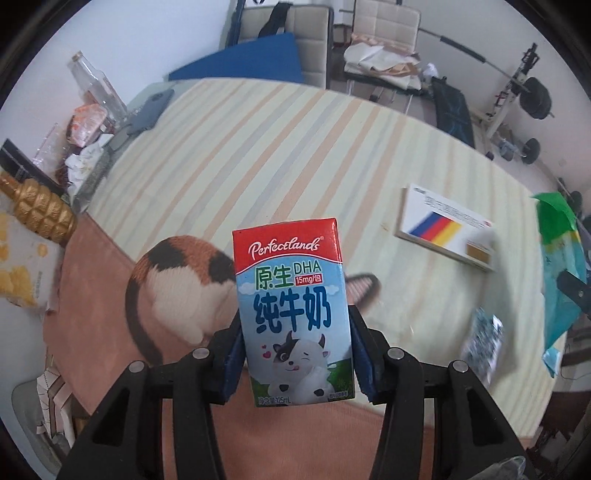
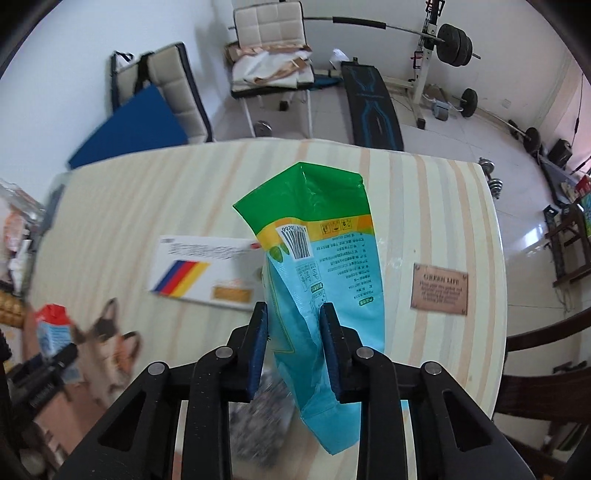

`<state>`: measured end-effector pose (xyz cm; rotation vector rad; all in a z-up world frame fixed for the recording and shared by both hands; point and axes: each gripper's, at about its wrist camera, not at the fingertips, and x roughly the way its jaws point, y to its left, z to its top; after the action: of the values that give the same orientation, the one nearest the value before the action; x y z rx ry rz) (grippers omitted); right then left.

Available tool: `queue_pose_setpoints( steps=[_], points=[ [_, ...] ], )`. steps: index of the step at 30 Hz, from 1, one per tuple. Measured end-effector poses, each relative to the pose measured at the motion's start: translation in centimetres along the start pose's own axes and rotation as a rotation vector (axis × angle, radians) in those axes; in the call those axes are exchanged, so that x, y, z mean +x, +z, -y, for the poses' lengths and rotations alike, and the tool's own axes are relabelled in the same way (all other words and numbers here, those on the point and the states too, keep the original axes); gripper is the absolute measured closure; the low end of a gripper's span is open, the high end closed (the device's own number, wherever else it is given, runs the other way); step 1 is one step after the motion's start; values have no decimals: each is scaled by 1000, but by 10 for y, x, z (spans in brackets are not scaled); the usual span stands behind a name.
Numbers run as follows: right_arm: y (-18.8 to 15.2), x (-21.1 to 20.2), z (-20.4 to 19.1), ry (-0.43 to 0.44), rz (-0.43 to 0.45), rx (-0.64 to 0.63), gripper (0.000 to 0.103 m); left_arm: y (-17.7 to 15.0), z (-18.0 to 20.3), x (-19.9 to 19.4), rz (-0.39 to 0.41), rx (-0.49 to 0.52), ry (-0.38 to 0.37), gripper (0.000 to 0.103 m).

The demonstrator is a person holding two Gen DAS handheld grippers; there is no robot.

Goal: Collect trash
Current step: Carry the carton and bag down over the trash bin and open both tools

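Holding milk carton (image 1: 295, 314) clamped upright in my left tool (image 1: 295, 354), frame centre, and green-blue bag (image 2: 321, 295) pinched in my right tool (image 2: 293, 350), both clear of desk (image 2: 424, 221) for binning.

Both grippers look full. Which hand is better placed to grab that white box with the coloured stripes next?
Neither yet: the left gripper holds the milk carton, the right gripper the green-blue bag. Once emptied, probably right; the striped box lies nearer it.

One milk carton (image 1: 295, 314), one snack bag (image 2: 321, 288), two chairs (image 2: 266, 33).
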<state>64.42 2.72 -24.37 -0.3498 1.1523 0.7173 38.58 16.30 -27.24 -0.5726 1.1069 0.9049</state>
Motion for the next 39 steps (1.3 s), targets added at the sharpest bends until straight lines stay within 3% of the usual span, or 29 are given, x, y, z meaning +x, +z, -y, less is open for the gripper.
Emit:
queue_pose_setpoints(
  steps=[7, 14, 20, 24, 28, 32, 36, 39],
  points=[
    [-60, -65, -21, 106, 26, -11, 74, -47, -26, -58, 72, 2, -25, 56],
    [-161, -133, -60, 167, 37, -61, 74, -140, -73, -115, 115, 12, -39, 56],
    [-276, -179, -89, 208, 14, -50, 74, -242, -126, -138, 59, -14, -68, 56],
    [-364, -195, -108, 249, -63, -33, 74, -308, -164, -137, -29, -57, -85, 56],
    [-443, -185, -128, 282, -170, -61, 74, -364, -192, -109, -133, -89, -75, 56],
    [-520, -145, -143, 280, -307, -93, 74, -405, -212, -54, -255, -155, -85, 56],
    [-587, -72, -146, 270, -461, -67, 74, -430, -218, 18, -348, -222, -131, 56],
    [-618, -14, -140, 271, -532, -1, 74, -440, -219, 82, -409, -269, -188, 56]
  ],
)
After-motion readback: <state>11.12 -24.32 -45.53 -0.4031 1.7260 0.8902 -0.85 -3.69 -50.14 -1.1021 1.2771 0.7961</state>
